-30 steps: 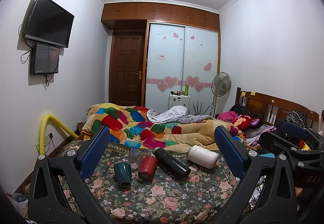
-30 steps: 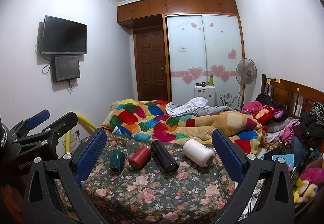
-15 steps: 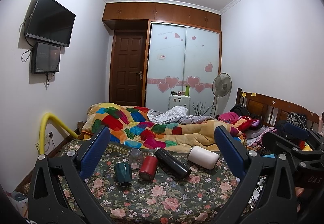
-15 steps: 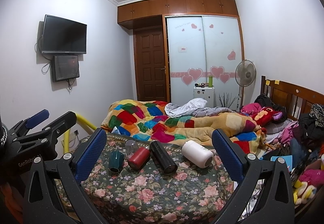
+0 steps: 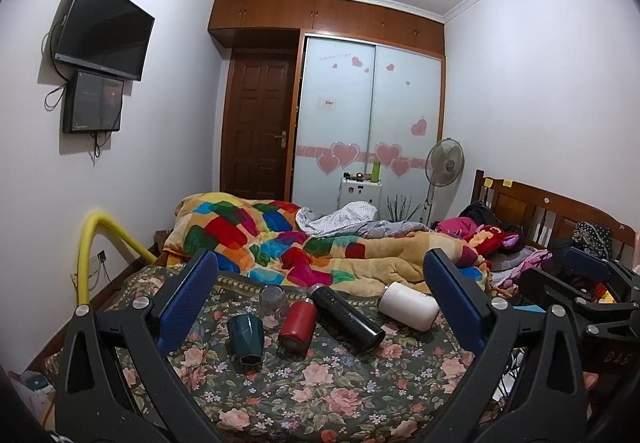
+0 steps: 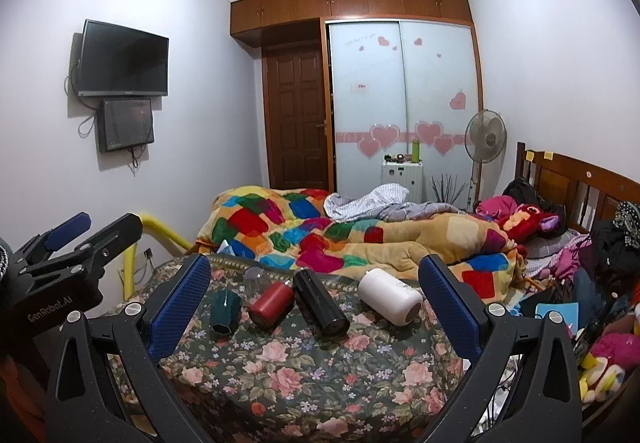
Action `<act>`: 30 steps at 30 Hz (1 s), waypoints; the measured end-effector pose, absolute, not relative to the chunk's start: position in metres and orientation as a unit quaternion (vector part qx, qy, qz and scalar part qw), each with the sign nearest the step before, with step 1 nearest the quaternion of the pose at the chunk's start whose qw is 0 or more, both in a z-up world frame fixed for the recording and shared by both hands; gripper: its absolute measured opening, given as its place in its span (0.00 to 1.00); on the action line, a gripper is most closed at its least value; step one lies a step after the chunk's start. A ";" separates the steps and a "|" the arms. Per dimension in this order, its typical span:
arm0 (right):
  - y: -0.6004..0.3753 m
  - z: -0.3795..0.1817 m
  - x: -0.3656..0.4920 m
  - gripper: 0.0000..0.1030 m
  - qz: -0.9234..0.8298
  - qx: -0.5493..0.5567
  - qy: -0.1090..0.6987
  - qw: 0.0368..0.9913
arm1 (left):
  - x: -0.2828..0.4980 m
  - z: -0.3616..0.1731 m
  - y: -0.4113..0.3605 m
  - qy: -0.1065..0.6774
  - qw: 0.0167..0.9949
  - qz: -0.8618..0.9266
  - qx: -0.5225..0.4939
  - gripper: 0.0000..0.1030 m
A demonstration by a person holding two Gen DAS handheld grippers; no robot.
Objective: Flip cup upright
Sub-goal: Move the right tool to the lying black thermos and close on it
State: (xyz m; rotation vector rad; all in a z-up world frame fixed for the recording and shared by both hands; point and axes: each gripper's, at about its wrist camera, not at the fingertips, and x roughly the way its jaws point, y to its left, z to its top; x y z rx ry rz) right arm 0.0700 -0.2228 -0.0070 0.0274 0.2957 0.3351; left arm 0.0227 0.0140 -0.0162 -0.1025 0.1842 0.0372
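Observation:
Several cups lie on a floral cloth [image 5: 320, 383] [image 6: 320, 367]. From left: a dark green faceted cup [image 5: 245, 337] [image 6: 225, 311] on its side, a clear glass [image 5: 273, 299] [image 6: 255, 280] behind it, a red bottle [image 5: 297, 326] [image 6: 271, 305], a black flask [image 5: 345, 317] [image 6: 319, 301] and a white cup [image 5: 408, 305] [image 6: 390, 295], all on their sides. My left gripper [image 5: 320, 297] is open and empty, back from the cups. My right gripper [image 6: 314, 293] is open and empty too. The left gripper also shows at the left of the right wrist view [image 6: 76, 243].
A patchwork quilt [image 5: 304, 243] is heaped behind the cloth. Clothes and toys [image 6: 600, 263] pile up at the right by a wooden headboard [image 5: 552, 211]. A yellow tube [image 5: 92, 243] stands at the left wall. A fan [image 6: 485, 139] and wardrobe stand at the back.
Both views have shifted slightly; the cups sit a little lower in the left wrist view. Nothing on the cloth has moved and both grippers stay open.

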 end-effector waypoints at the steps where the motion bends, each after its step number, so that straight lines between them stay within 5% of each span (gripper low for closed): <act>1: -0.223 -0.010 0.075 1.00 0.165 0.012 0.152 0.974 | 0.026 -0.018 0.016 0.096 0.994 0.019 -0.053 1.00; 30: -0.137 -0.196 0.338 0.97 0.191 -0.121 0.459 0.859 | 0.190 -0.186 0.090 0.339 0.932 0.101 -0.082 1.00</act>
